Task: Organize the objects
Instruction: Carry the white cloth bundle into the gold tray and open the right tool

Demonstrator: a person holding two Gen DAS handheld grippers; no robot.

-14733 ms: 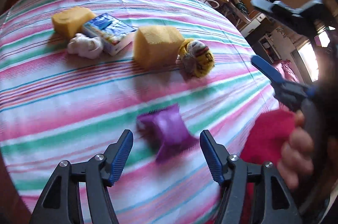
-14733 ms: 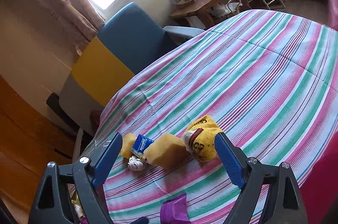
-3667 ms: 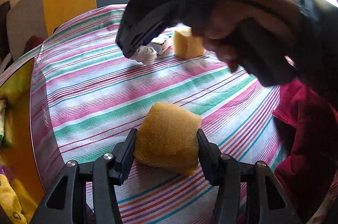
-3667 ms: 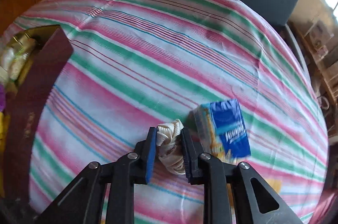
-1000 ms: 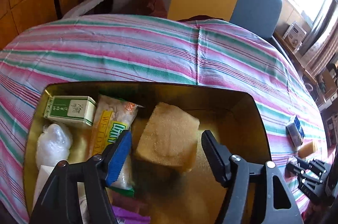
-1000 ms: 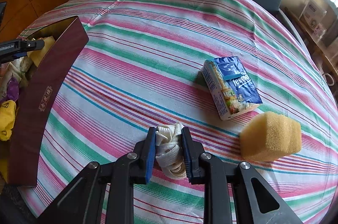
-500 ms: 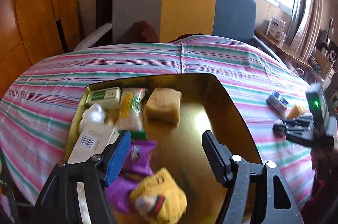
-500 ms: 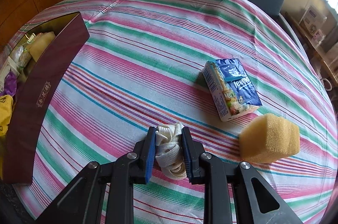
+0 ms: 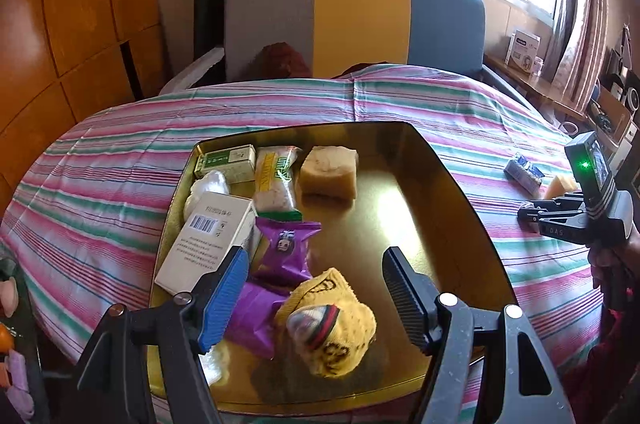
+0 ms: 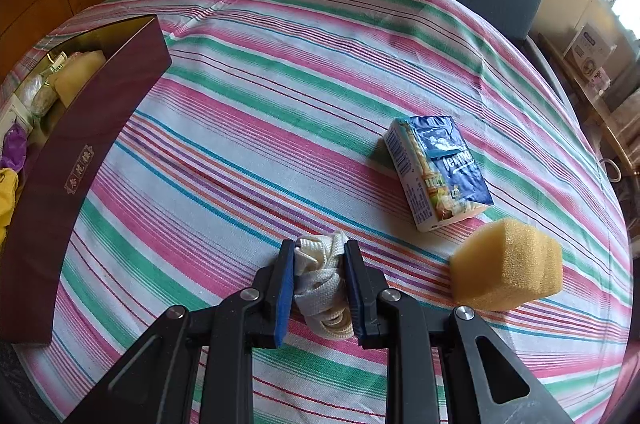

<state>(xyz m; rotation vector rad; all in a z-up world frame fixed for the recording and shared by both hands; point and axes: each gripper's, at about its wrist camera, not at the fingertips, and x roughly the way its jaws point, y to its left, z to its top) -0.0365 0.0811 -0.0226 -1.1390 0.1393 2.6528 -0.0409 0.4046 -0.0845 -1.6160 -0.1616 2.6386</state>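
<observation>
My right gripper (image 10: 318,276) is clamped on the white strap bundle (image 10: 322,280), pinched between both pads low over the striped tablecloth (image 10: 248,128). I judge the step in hand is carrying this bundle to the box (image 10: 76,152), which lies ahead and to the left of that gripper. To do it well I'd lift straight up first, so the loose loops below the pads clear the cloth, then cross over the dark wall high enough and let go only above bare gold floor. Ahead and to the right of it lie the blue tissue pack (image 10: 438,168) and, nearer, the yellow sponge (image 10: 508,260), both apart from the jaws.

My left gripper (image 9: 312,288) is spread wide and holds nothing. It hovers above the near end of the box, tilted down, with the yellow sock (image 9: 332,320) directly beneath and another sponge (image 9: 328,172) farther ahead.
</observation>
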